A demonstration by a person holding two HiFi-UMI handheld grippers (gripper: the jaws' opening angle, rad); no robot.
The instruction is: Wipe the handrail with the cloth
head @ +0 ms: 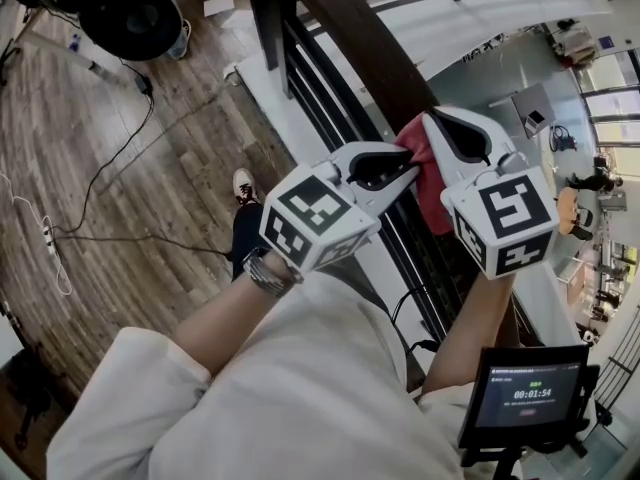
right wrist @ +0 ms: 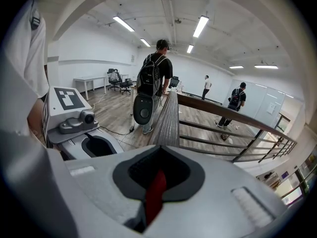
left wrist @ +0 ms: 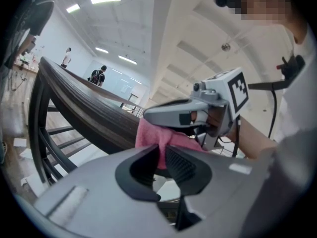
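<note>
Here the red cloth [head: 432, 190] hangs bunched just beside the dark wooden handrail [head: 350, 38], held up between the two grippers; whether it presses on the wood cannot be told. The left gripper [head: 408, 173] has its fingers closed on one fold of it, and the right gripper [head: 430, 118] pinches another strip with its fingers fully together. The two tools sit close together, their marker cubes nearly side by side. Black railing bars [head: 320, 88] run under the handrail, right behind the cloth. To the left lies a wood-plank floor [head: 90, 88] with thin black cables [head: 120, 158] trailing across it. A small screen [head: 528, 393] on a stand sits at the lower right and reads 00:01:54. Further along the handrail, a person with a backpack [right wrist: 156, 76] stands against it.
</note>
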